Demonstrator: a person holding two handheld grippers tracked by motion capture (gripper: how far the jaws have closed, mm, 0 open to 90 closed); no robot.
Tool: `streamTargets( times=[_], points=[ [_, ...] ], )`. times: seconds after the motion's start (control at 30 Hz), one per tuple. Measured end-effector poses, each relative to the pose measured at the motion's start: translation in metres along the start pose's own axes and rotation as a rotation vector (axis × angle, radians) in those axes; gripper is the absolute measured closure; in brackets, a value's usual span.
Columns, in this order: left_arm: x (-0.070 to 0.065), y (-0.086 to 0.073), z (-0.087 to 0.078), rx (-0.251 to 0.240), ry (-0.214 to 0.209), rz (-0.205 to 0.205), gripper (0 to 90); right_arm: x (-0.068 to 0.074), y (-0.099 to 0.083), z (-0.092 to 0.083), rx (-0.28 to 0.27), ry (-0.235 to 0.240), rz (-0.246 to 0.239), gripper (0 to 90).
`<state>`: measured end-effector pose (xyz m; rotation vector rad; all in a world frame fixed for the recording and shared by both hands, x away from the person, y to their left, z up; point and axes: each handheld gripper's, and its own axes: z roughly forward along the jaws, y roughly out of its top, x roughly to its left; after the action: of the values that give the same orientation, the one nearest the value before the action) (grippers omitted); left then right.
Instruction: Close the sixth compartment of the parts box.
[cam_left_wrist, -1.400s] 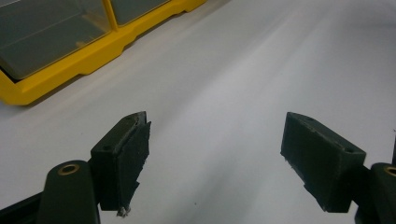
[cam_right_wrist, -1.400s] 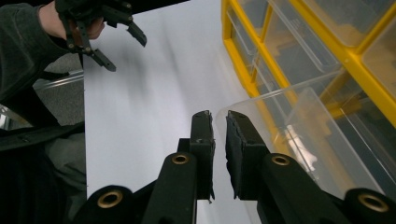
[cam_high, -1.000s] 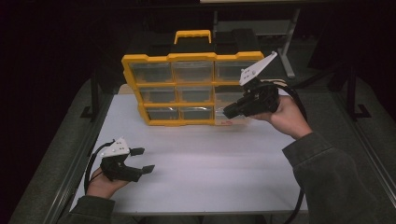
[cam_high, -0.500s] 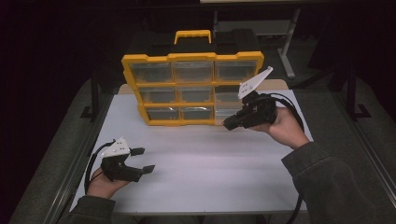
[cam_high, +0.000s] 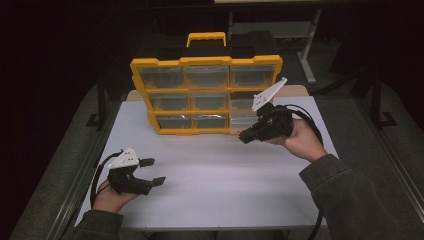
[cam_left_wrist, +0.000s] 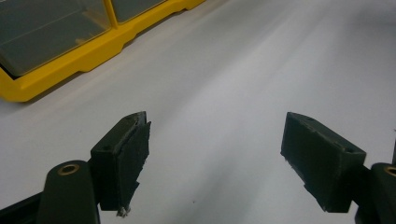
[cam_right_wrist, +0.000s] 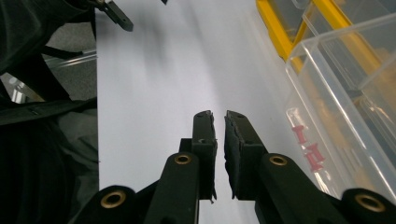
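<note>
I hold the right gripper low at the bottom right corner of the yellow organizer box, just beside its clear drawer. Its jaws are nearly pressed together with nothing between them. Red pushpins lie inside that drawer. The box stands upright at the far edge of the white table. I keep the left gripper near the table's front left, jaws spread wide and empty.

A white bench carries a yellow organizer standing upright at its twelve o'clock edge, clear drawers facing six o'clock; a handle tops it.
</note>
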<state>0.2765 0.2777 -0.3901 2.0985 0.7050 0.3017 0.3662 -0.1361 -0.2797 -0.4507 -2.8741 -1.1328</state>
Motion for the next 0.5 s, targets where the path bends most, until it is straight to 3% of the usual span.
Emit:
streamTargets(
  times=[0.5],
  points=[
    [0.0010,0.0004,-0.0005,-0.005,0.002,-0.005,23.1,-0.0105,-0.0030,-0.0005,0.001,-0.028,0.028,82.9]
  ],
)
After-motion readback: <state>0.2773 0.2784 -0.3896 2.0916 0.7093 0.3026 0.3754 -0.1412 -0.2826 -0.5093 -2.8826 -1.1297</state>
